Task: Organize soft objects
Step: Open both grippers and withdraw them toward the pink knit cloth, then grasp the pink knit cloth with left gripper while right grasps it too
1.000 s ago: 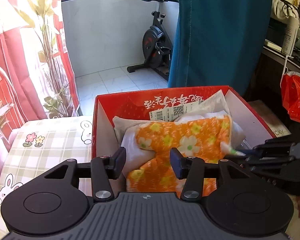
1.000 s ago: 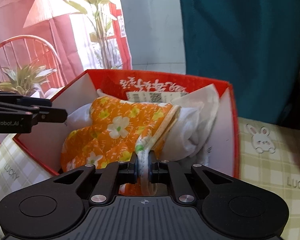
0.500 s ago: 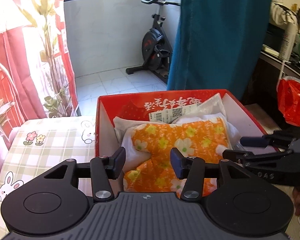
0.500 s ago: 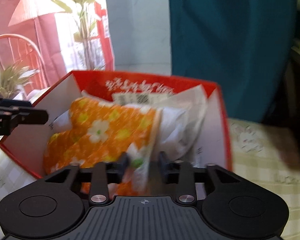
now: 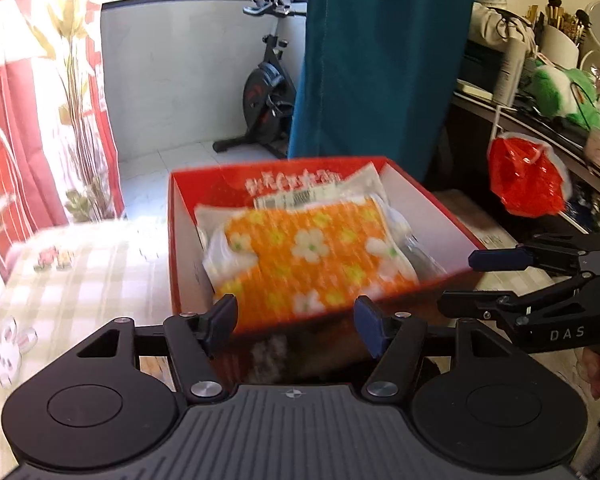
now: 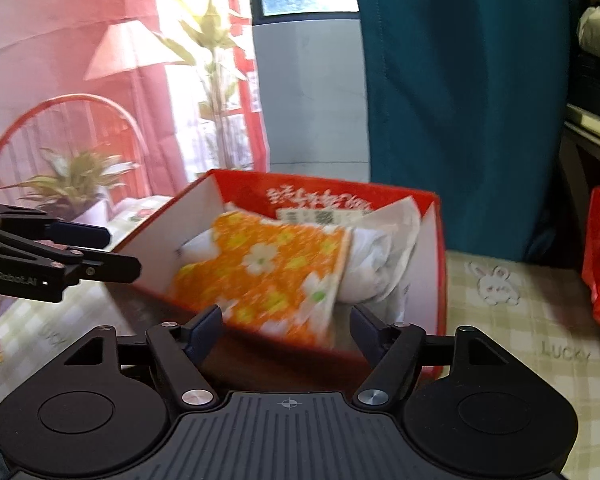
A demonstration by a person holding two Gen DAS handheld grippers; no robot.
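An orange floral cloth [image 6: 268, 272] lies inside a red box [image 6: 436, 280], just beyond the right gripper [image 6: 286, 330] and left gripper [image 5: 296, 326], both spread apart and empty.

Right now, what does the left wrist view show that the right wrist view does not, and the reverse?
Only the left wrist view shows the exercise bike, the green plush toy and the right gripper from outside.

Only the right wrist view shows the red chair, the potted plant and the left gripper from outside.

Both show the red box holding the orange floral cloth, the teal curtain and open jaws.
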